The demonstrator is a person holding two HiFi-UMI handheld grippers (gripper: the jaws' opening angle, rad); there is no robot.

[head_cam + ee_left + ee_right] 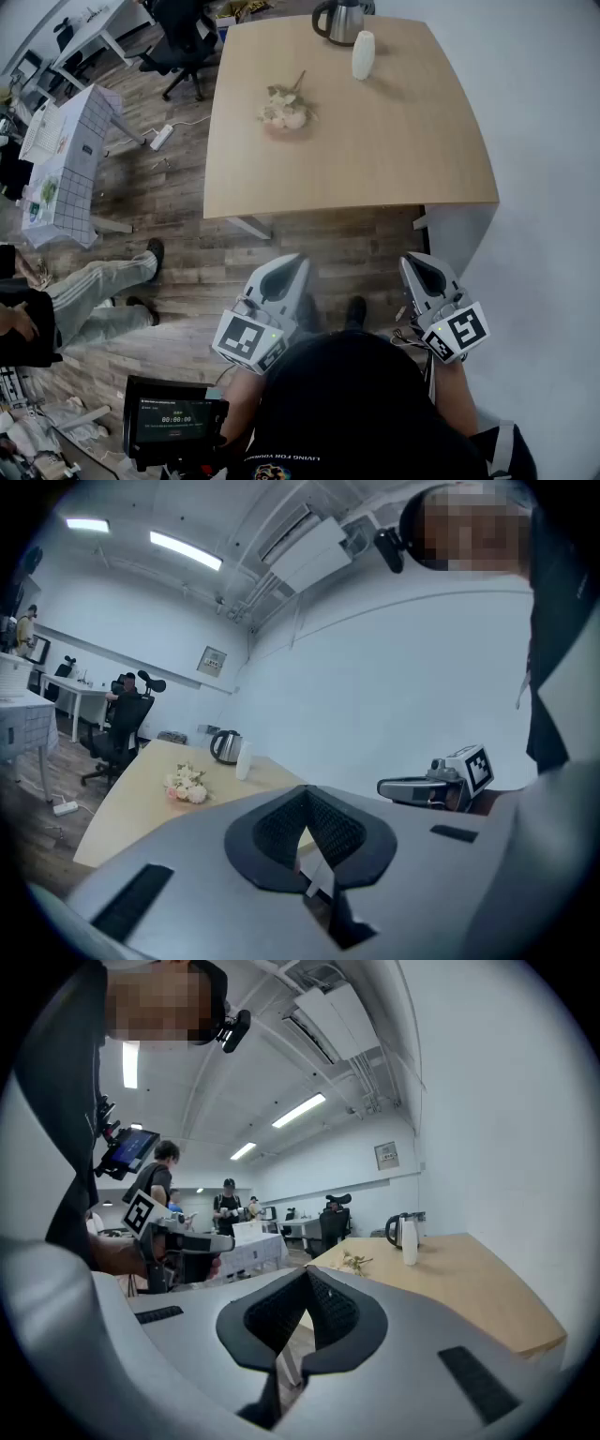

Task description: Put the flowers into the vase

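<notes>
Both grippers hang short of the table [394,159], off its near edge; left gripper [291,264] and right gripper [422,269] each have jaws closed, nothing held. On the table the flowers [284,112] lie left of centre; vase [363,54] upright at its far edge, beside kettle [342,21].

Head view: kettle [339,19] was cut by the top edge, lid unseen; office chair [180,42] was cropped there too. A bystander's legs [103,292] ran off the left edge. Print on the screen device [175,419] at bottom left was too small to read. The hands holding the left gripper [298,262] and right gripper [410,264] were hidden beneath the housings and marker cubes. Single blooms of the flowers [284,111] were too small to count in any view. Left gripper view: the gripper's grey body covered the near end of the table [131,808]; wall frame [213,660] was illegible. Right gripper view: vase [410,1243] overlapped part of the kettle.
</notes>
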